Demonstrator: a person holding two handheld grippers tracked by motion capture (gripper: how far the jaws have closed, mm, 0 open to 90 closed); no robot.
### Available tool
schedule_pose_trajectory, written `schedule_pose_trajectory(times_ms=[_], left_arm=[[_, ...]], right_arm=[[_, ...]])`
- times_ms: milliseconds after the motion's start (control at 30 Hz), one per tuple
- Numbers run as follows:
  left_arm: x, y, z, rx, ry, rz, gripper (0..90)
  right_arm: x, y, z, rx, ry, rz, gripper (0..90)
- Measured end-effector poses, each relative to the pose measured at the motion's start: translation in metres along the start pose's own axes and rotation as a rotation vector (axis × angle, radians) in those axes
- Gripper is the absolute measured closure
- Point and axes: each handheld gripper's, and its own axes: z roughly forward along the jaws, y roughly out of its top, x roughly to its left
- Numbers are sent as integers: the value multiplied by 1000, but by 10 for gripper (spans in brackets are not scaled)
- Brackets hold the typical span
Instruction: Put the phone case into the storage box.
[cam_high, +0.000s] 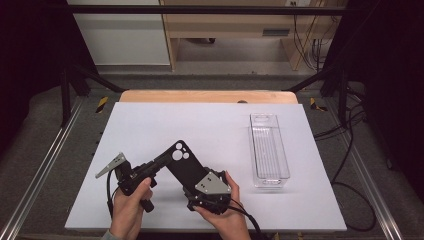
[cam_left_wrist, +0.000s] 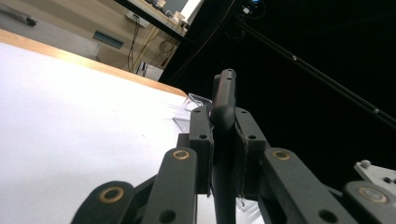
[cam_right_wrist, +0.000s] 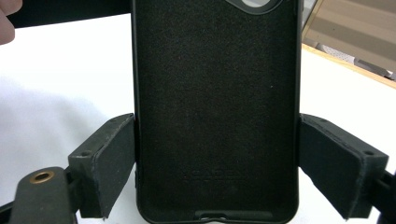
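Both tongs pinch phone case (cam_high: 183, 161); clear bin (cam_high: 269, 151) well apart to its right.

The hand-held gripper (cam_right_wrist: 217, 163) clamps a black phone case (cam_right_wrist: 217, 102) across its width.

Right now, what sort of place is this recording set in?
Probably a lab recording bench: a white table inside a black frame, loose cables on grey carpet, and plain wooden furniture behind.
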Motion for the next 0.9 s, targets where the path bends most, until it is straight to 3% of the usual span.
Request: schedule_pose_trajectory(times_ms=[300,467,567,700,800,900], left_arm=[[-9,1,1,-3,-2,55,808],[-14,2,2,1,-13,105,809],[-19,2,3,9,-8,148,809],[-22,2,4,12,-8,166,809],[-28,2,5,19,9,211,810],[-30,2,5,20,17,228,810]], right_arm=[[-1,0,0,-4,2,13,145],[-3,-1,0,-5,14,29,140],[-3,-2,2,-7,22,38,137],[-3,-1,2,-20,35,50,106],[-2,0,2,-26,43,55,73],[-2,0,1,-28,38,62,64]])
